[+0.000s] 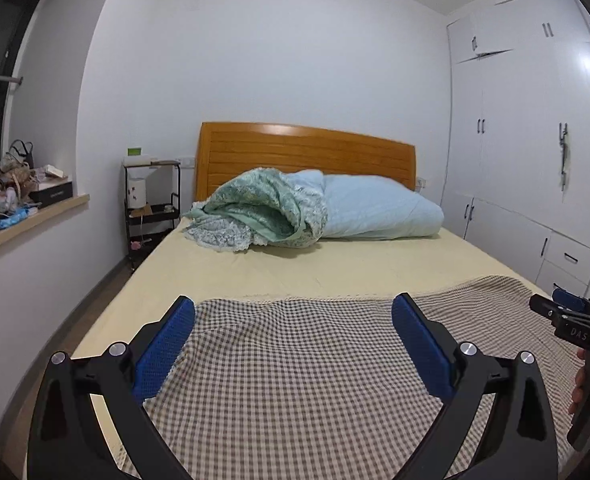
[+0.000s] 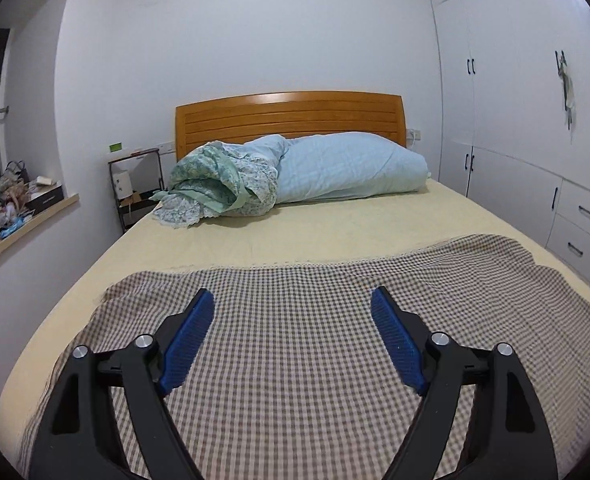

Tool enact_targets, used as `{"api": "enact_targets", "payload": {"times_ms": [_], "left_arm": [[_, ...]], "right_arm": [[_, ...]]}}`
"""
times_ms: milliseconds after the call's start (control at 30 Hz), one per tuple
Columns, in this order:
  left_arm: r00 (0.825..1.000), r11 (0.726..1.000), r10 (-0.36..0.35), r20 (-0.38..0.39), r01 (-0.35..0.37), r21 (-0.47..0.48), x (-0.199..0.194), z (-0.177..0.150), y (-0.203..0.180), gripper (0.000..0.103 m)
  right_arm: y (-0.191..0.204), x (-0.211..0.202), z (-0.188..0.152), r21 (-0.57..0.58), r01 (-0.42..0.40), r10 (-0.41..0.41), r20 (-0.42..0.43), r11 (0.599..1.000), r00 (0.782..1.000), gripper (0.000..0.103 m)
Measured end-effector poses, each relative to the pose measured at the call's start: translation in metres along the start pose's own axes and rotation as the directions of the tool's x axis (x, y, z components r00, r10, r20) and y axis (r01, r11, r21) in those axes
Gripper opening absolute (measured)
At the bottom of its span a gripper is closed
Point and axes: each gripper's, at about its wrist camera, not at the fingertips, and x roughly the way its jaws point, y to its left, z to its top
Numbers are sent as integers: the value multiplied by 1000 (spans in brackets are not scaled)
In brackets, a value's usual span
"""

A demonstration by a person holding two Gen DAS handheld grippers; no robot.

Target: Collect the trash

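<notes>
No trash shows on the bed in either view. My left gripper [image 1: 293,308] is open and empty, held above a checked cloth [image 1: 295,368] at the foot of the bed. My right gripper [image 2: 293,300] is open and empty above the same checked cloth [image 2: 295,320]. The right gripper also shows at the right edge of the left wrist view [image 1: 567,312], held in a hand. Cluttered items [image 1: 11,192] lie on a window ledge at the left; I cannot tell which are trash.
A bed with a yellow sheet [image 1: 335,268] and wooden headboard [image 1: 307,148] fills the room. A rolled green quilt [image 1: 263,208] and a blue pillow [image 1: 379,208] lie at its head. A black shelf cart [image 1: 151,208] stands left. White wardrobes [image 1: 535,160] line the right wall.
</notes>
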Motion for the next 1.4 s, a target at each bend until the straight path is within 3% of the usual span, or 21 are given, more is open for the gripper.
{"api": "enact_targets", "payload": {"times_ms": [133, 333, 700, 767, 967, 1233, 1333, 1400], "left_arm": [[999, 1000, -11, 39, 10, 27, -54, -1, -10, 96], [996, 998, -27, 86, 22, 56, -133, -11, -29, 96], [993, 998, -45, 112, 40, 47, -258, -57, -48, 96], [994, 998, -29, 104, 23, 52, -277, -65, -51, 96], [996, 995, -19, 85, 11, 97, -343, -100, -62, 96], [999, 997, 34, 39, -37, 70, -430, -150, -73, 96], [996, 997, 46, 77, -51, 66, -467, -172, -80, 96], [989, 991, 86, 124, -97, 90, -491, -187, -83, 96]], "right_arm": [[-4, -46, -6, -2, 4, -4, 41, 1000, 999, 85], [-9, -103, -32, -11, -11, 12, 34, 1000, 999, 85], [-8, -195, -74, -48, -7, 9, 51, 999, 999, 85], [-3, -214, -84, -67, -1, 6, 62, 998, 998, 92], [11, -264, -117, -102, 13, -3, 105, 995, 995, 92], [25, -337, -175, -94, -22, 34, 128, 995, 991, 92], [29, -363, -197, -96, -1, 13, 125, 995, 992, 92], [31, -385, -210, -66, -8, 15, 107, 998, 994, 92]]}}
